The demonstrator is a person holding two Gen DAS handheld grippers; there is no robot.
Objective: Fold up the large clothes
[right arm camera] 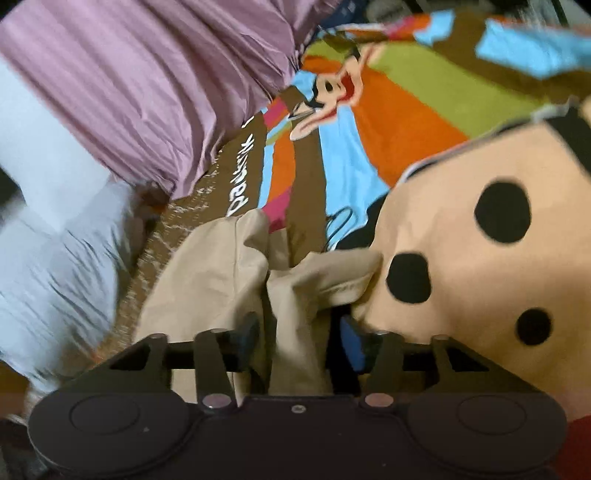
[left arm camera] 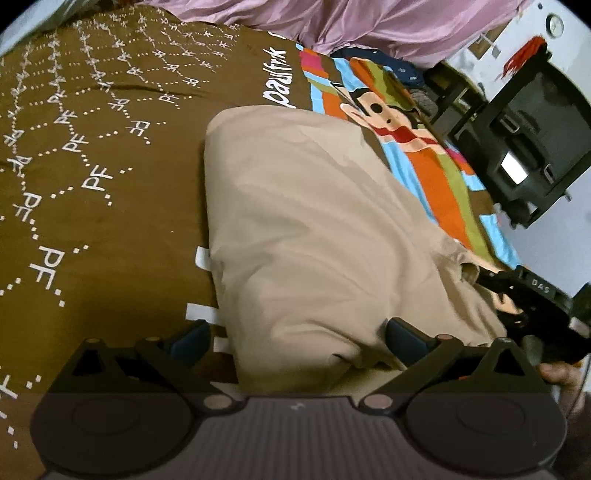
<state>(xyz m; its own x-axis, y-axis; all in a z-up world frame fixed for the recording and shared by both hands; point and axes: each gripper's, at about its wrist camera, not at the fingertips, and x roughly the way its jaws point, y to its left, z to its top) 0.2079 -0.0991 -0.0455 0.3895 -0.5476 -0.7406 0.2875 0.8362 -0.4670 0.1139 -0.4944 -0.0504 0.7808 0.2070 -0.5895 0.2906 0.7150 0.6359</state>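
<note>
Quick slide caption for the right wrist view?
Right gripper straddling a bunched fold of the beige garment on the cartoon-print bedspread.

Brown cartoon bedspread (left arm camera: 110, 110), purple sheet (left arm camera: 369, 22), black crate (left arm camera: 532, 147)

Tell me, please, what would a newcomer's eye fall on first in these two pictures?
Probably the tan garment, lying in a folded heap in the middle of the brown bedspread. Next, the cartoon monkey print with bright stripes just beyond it. The left gripper stands open over the garment's near edge, and the right gripper has a bunch of the cloth between its open fingers.
</note>
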